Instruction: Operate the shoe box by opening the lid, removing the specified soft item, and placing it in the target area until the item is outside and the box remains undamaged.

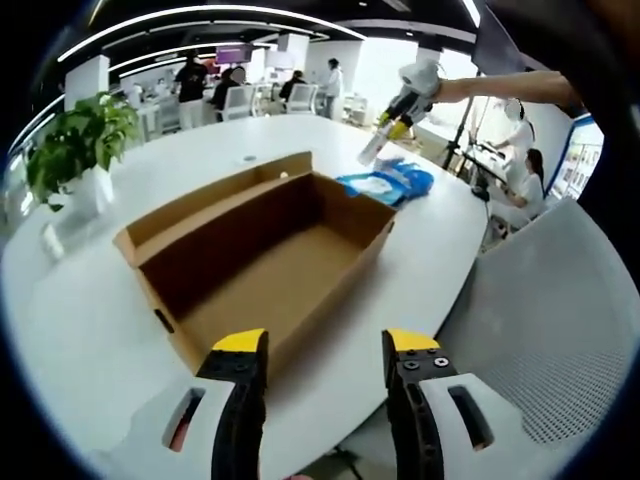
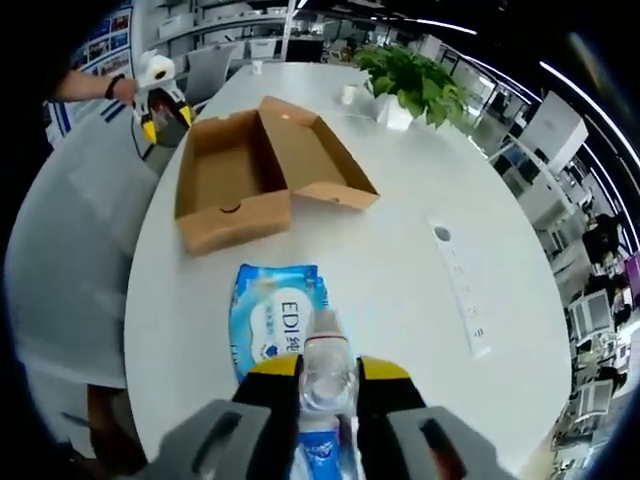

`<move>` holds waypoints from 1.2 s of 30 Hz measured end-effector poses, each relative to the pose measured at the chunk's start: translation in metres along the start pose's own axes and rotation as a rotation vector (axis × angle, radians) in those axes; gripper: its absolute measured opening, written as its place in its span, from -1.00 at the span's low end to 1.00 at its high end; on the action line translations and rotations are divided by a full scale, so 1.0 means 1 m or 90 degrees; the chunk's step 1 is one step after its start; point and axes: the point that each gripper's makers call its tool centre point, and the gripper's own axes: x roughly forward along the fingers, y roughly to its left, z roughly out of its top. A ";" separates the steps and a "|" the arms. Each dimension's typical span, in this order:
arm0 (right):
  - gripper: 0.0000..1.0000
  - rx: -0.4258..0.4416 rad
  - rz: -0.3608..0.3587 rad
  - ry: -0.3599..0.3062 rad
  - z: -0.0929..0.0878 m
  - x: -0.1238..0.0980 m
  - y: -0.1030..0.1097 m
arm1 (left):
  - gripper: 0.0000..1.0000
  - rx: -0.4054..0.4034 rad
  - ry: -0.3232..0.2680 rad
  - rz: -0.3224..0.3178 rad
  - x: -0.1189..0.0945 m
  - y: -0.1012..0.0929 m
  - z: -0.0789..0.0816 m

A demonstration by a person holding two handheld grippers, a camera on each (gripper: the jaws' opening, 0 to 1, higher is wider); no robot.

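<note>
In the left gripper view, the left gripper point(image 1: 325, 350) hangs with its 2 jaws spread and released, and the open shoe box point(image 1: 262, 262), its inside bare, lies just ahead of them on the white table point(image 1: 90, 330). In the right gripper view, the right gripper point(image 2: 329, 372) is clenched on a clear bottle point(image 2: 327, 372), and the blue wipes pack point(image 2: 275, 318) lies on the table just ahead and left of its jaws, outside the box beyond it.

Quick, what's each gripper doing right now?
Left gripper: open, empty, at the near end of the shoe box.
Right gripper: shut on a clear bottle, above the blue wipes pack.
</note>
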 end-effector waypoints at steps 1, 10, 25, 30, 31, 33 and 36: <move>-0.68 -0.003 0.000 0.004 -0.001 0.001 -0.001 | -0.07 0.000 0.000 0.000 0.000 0.000 0.000; -0.68 -0.021 -0.004 0.032 -0.005 0.004 -0.013 | -0.08 -0.009 0.000 0.001 0.001 0.002 -0.004; -0.68 -0.045 -0.002 0.075 -0.018 0.011 -0.023 | -0.08 -0.012 0.005 0.000 0.005 0.006 -0.006; -0.68 -0.045 0.001 0.083 -0.022 0.013 -0.024 | -0.08 -0.014 0.006 -0.001 0.007 0.007 -0.006; -0.68 -0.044 0.002 0.085 -0.023 0.014 -0.024 | -0.08 -0.014 0.006 -0.001 0.007 0.007 -0.006; -0.68 -0.047 0.003 0.090 -0.025 0.015 -0.024 | -0.08 -0.014 0.007 -0.002 0.008 0.007 -0.006; -0.68 -0.048 0.003 0.097 -0.028 0.017 -0.025 | -0.08 -0.016 0.007 -0.003 0.008 0.007 -0.007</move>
